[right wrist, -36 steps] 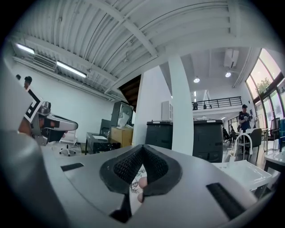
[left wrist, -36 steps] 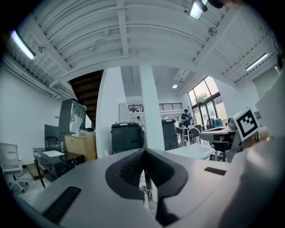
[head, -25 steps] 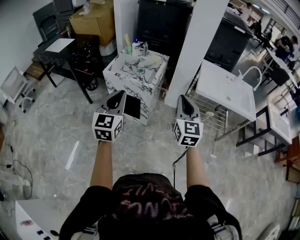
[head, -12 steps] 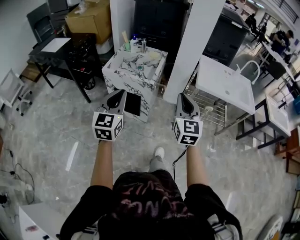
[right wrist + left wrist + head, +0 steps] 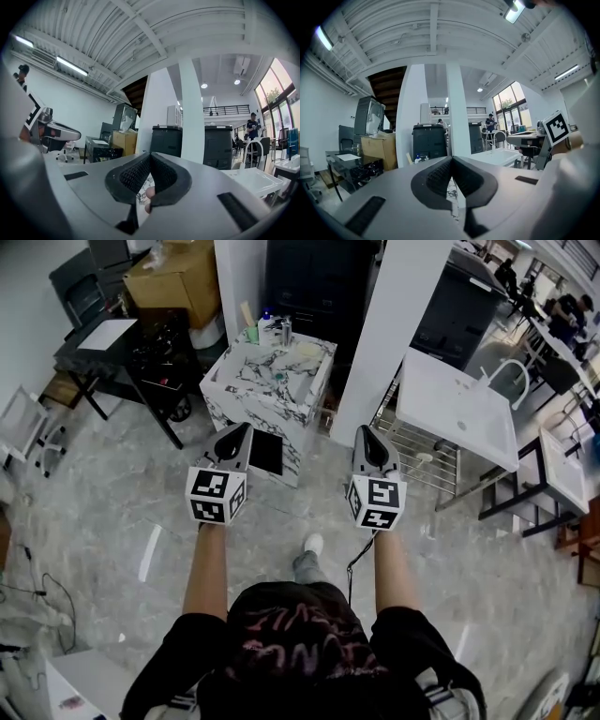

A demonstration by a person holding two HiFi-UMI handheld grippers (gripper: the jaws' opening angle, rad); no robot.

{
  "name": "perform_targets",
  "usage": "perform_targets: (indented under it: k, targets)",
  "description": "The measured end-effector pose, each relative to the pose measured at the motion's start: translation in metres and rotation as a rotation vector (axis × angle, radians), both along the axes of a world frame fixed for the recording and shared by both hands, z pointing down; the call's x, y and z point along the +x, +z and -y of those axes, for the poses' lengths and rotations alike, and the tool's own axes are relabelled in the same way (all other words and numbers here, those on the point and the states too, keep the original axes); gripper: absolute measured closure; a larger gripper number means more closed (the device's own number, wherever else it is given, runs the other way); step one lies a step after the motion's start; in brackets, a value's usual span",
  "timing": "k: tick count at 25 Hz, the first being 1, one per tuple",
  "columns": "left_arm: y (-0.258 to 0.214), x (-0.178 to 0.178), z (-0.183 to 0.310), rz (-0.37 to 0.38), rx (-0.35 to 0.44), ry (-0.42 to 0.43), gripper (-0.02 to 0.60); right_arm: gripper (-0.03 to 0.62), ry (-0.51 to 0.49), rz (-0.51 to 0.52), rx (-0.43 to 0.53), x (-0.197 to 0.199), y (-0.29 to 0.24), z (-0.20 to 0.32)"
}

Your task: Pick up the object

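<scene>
Marble-veined white is covering the cabinet (image 5: pixel 267 381) that is standing at the far side of the grey floor (image 5: pixel 112 512), straight ahead of the person; small bottles (image 5: pixel 274 330) and other bits are sitting along its far edge, and the object to be picked up is probably among them, though at this range I cannot tell which one it is. The left gripper (image 5: pixel 236 435) and the right gripper (image 5: pixel 368 439) are being carried side by side at chest height, well apart from each other and well short of the cabinet, both pointing toward it, likely because the person is walking up with one shoe (image 5: pixel 312 545) forward rather than reaching; the left gripper's jaws are pressing together at the tips with nothing between them, and the right gripper's jaws are doing the same, a pale pinkish patch showing through the gap lower down that I cannot identify. A white table (image 5: pixel 455 409) is standing off to the right, out of the approach line.
</scene>
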State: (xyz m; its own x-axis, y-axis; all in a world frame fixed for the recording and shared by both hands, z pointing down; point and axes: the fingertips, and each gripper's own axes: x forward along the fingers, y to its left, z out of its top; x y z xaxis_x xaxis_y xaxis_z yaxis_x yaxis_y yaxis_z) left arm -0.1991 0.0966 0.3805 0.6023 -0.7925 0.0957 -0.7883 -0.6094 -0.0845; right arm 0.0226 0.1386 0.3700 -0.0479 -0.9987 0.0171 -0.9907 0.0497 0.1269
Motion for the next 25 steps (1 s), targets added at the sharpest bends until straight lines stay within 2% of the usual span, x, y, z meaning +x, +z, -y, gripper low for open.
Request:
perform_targets:
  k: [5,16,25]
  targets:
    - [0.010,0.019,0.047,0.010,-0.018,-0.014,0.565,0.580,-0.011,0.012,-0.009,0.021,0.009,0.048]
    - [0.022,0.086,0.179,0.032,-0.047,-0.028,0.565,0.580,-0.061,0.032,-0.039,0.075,0.025,0.181]
    - [0.010,0.119,0.243,0.042,-0.049,-0.071,0.565,0.579,-0.109,0.039,-0.052,0.105,0.020,0.254]
